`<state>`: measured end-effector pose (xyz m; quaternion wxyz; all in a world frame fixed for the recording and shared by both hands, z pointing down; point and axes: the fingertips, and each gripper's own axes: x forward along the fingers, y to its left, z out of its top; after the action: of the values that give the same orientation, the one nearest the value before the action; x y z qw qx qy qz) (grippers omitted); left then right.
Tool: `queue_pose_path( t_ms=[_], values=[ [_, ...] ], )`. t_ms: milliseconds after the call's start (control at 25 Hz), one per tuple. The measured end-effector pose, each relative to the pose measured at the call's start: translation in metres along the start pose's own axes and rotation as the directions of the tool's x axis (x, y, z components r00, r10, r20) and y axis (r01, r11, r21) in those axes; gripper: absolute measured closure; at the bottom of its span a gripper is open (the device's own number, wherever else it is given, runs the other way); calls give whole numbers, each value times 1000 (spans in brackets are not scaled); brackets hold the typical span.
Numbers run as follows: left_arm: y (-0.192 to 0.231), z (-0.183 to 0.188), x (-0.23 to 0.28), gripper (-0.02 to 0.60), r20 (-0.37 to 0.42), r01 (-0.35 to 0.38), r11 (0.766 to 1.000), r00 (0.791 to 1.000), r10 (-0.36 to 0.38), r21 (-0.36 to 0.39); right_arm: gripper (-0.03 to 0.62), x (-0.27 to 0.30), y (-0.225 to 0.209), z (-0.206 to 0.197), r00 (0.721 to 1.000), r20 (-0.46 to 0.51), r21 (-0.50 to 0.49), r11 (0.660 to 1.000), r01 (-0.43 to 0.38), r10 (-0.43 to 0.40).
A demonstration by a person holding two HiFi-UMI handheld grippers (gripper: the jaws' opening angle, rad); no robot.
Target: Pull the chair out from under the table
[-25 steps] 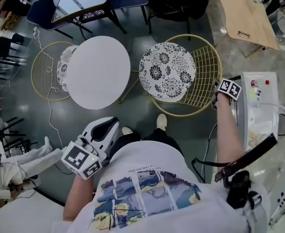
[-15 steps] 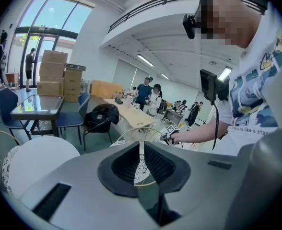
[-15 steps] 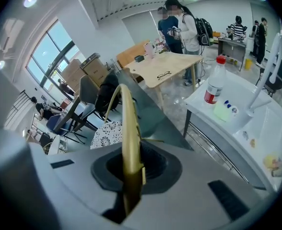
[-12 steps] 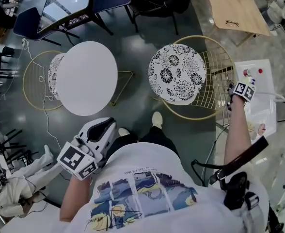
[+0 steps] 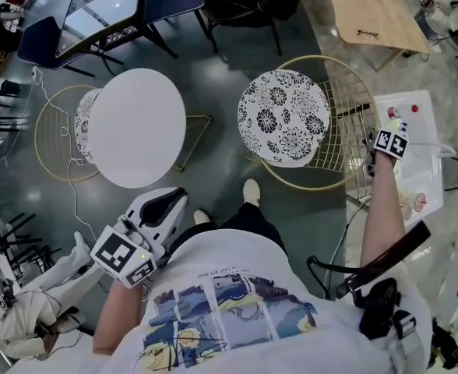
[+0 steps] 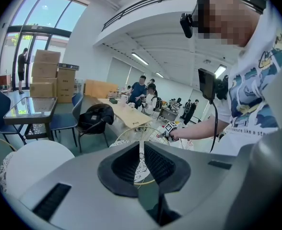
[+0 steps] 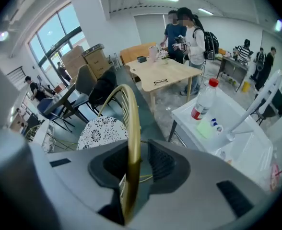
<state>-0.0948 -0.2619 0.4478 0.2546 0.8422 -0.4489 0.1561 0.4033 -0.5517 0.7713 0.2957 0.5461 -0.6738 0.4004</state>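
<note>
White table (image 5: pixel 135 127) sitting left, gold wire chair (image 5: pixel 283 115) standing clear to its right: letting-go step, I'm judging.
Left gripper (image 5: pixel 167 202) is hanging idle, jaws almost together on nothing. Chair, floral cushion on the seat, is standing well apart from the table. Right gripper (image 5: pixel 371 150) is straddling its back rim (image 7: pixel 131 123); jaws have just been opening, slack. Next: lifting off without nudging it.

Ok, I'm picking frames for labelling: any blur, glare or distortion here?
Head view: sharp, evenly lit, no harsh shadows. Left gripper view: strong fisheye bending, dark corners. Right gripper view: same fisheye; the near gold chair rim is soft.
</note>
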Motion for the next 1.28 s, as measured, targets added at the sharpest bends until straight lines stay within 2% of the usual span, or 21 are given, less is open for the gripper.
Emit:
queue_pose_path(
  t_ms=[240,360,480,600,720,880,1080,1280],
  values=[
    [-4,4,-24,569,44,39,998,998,-41,46,516,-56,24,3,995,51,-122,989,87,-82],
    [-8,-2,-41,569,68,79,994,994,-84,73,516,-96,62,5,989,128,-207,973,97,-71],
    [-11,-12,-57,569,95,129,989,986,-135,71,517,-130,119,-6,979,199,-272,962,21,35],
    [-14,-19,-80,569,117,163,984,978,-171,74,519,-165,190,-27,960,226,-326,942,-86,166],
    [-2,-28,-118,569,119,182,982,975,-188,58,563,-201,277,-62,943,195,-395,902,-175,268],
    [11,-44,-173,571,119,203,979,972,-205,25,577,-243,388,-121,906,144,-447,843,-300,398],
    [8,-68,-226,571,110,241,970,964,-244,39,583,-296,483,-193,878,93,-503,783,-366,470],
    [9,-91,-268,571,110,235,969,964,-243,75,583,-336,563,-248,844,45,-569,708,-419,535]
  ],
)
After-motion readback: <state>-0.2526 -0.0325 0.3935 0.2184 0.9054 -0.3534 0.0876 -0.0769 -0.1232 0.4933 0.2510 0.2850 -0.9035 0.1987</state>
